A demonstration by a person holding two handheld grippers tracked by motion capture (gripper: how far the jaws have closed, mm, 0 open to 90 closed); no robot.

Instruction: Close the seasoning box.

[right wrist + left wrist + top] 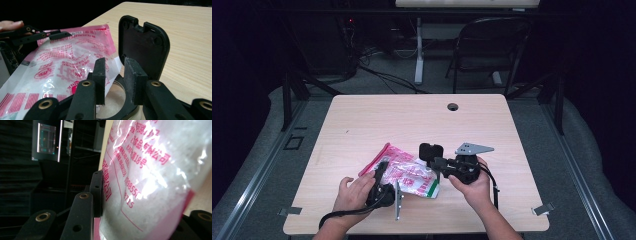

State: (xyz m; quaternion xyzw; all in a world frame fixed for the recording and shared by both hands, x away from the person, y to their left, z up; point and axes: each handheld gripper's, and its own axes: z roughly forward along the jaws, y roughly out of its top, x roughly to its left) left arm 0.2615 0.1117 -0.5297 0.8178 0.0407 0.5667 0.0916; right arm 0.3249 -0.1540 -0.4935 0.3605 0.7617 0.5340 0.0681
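Observation:
A clear plastic bag (409, 172) printed in pink and filled with white powder lies near the table's front middle. My left gripper (384, 165) is shut on the bag's left end; in the left gripper view one pad (97, 192) presses the bag (150, 182) and the other jaw is hidden behind it. A small black container with its hinged lid (431, 150) raised sits at the bag's right end. My right gripper (439, 163) stands over it. Its jaws (115, 65) are apart with nothing pressed between them, the lid (145, 47) just behind them and white powder (112, 100) below.
The wooden table (412, 115) has a cable hole (453, 106) near its far edge. A folding chair (489, 45) and cables stand on the floor beyond. Small clips (542, 209) sit on the front edge.

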